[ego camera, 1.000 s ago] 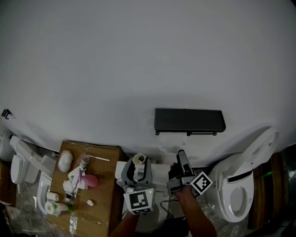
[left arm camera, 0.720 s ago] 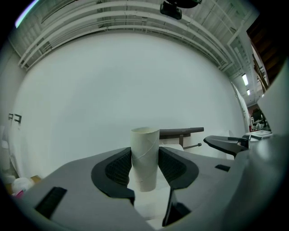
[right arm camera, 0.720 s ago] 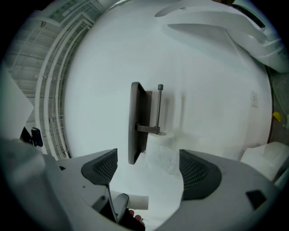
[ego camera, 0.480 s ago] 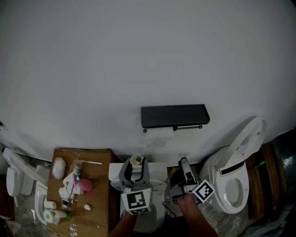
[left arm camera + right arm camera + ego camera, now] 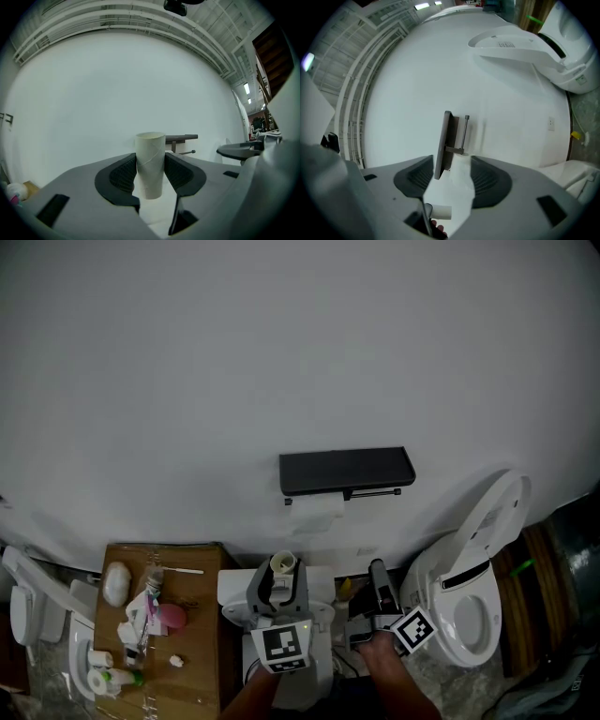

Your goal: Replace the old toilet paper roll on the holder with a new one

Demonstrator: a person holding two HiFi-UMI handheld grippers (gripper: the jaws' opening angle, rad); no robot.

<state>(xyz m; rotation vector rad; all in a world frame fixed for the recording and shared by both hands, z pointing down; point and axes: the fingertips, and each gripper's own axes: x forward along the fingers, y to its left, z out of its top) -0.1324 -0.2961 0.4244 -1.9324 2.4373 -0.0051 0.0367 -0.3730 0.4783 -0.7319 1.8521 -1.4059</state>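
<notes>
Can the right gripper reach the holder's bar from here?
Probably yes: the right gripper, jaws closing with nothing gripped, faces the holder and its bare bar across open space; only a white scrap hangs there.

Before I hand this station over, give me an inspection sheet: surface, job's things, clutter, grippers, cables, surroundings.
Surface: brown cardboard top, at left.
Job's things: cardboard tube in the left gripper; black wall holder, no roll on its bar.
Clutter: pink item and small white rolls on the cardboard.
Grippers: left gripper shut on the tube; right gripper jaws closing, pads not pressing anything.
Cables: nothing seen.
Surroundings: white wall; toilet with raised lid at right.
</notes>
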